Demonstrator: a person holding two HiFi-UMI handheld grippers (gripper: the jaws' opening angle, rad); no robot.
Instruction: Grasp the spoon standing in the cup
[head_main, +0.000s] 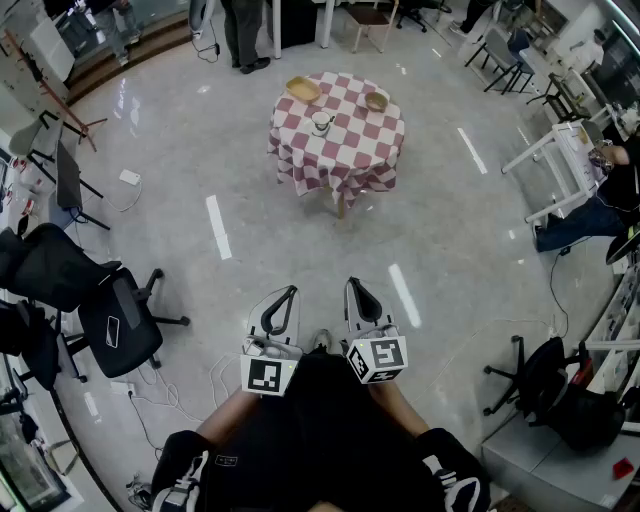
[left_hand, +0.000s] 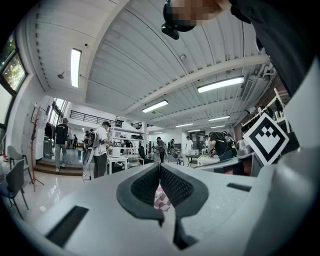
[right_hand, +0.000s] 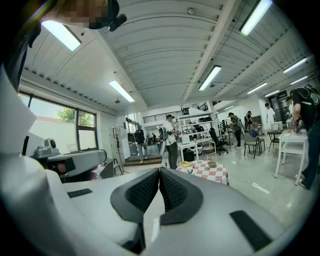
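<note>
Head view: the cup (head_main: 321, 123) is seen mid-table (head_main: 352, 165), well apart; left gripper (head_main: 287, 296) and right gripper (head_main: 354, 288) are held closed, empty; grasping remains undone.

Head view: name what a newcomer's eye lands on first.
The small table in its red-and-white checked cloth stands alone on the pale floor ahead, carrying a white cup, a yellow bowl and a brown bowl. Nearer, at the bottom, the left gripper and right gripper sit side by side before the person's body, both shut and empty.
</note>
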